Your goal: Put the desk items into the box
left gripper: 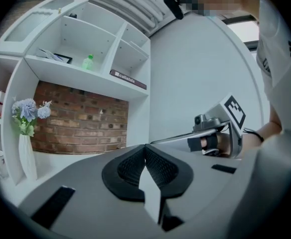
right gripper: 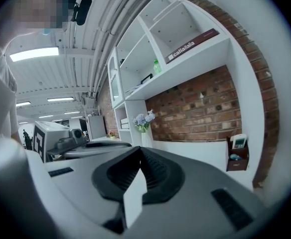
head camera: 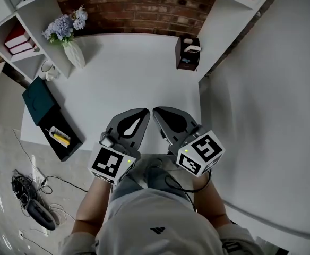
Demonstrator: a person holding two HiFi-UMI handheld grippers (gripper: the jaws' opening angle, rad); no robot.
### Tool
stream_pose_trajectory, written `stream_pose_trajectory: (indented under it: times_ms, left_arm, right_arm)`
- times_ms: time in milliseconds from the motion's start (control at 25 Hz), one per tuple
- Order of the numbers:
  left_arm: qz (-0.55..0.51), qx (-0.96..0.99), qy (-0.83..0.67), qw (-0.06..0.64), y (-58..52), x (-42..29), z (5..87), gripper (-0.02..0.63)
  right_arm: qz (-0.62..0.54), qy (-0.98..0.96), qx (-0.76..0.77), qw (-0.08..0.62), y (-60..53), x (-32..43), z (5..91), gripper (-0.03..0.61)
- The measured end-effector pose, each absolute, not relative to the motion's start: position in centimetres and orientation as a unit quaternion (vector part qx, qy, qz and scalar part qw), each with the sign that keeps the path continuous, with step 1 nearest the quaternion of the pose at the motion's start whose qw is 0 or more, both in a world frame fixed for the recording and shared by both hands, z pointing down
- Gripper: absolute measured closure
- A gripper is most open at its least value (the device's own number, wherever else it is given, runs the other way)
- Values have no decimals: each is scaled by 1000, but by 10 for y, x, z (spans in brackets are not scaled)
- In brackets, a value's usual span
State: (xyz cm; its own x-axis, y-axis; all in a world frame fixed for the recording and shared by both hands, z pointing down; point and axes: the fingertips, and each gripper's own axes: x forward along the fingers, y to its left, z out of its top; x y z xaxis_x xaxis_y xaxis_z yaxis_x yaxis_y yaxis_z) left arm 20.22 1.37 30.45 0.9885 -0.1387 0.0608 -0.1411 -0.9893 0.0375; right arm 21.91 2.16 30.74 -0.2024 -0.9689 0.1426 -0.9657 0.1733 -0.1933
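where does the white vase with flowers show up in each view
Head view: the vase stands upper left, at the white desk's back left corner.
Left gripper view: the vase is at the far left edge, beside the brick wall.
Right gripper view: the vase is small, near centre, left of the brick wall.
Shared landmark: the brick wall behind the desk.

I see a white flat counter [head camera: 128,73] bearing a white ribbed vase of pale blue flowers [head camera: 74,53] and a white mug [head camera: 49,69] at back left, a dark wooden organiser [head camera: 188,53] at back right, and a black open box [head camera: 65,139] at its left edge.
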Motion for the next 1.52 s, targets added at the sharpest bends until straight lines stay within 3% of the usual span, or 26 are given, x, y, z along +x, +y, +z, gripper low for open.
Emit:
stream_pose_trajectory:
  times_ms: [760,1520]
  left_arm:
    - [32,999,-18,17,66,289,313,601]
    - [40,999,-28,1,77,323,311,601]
  right_arm:
    - [-127,730,-671,19,77,305,319,570]
    - [-141,733,-665,30,90,343,331,569]
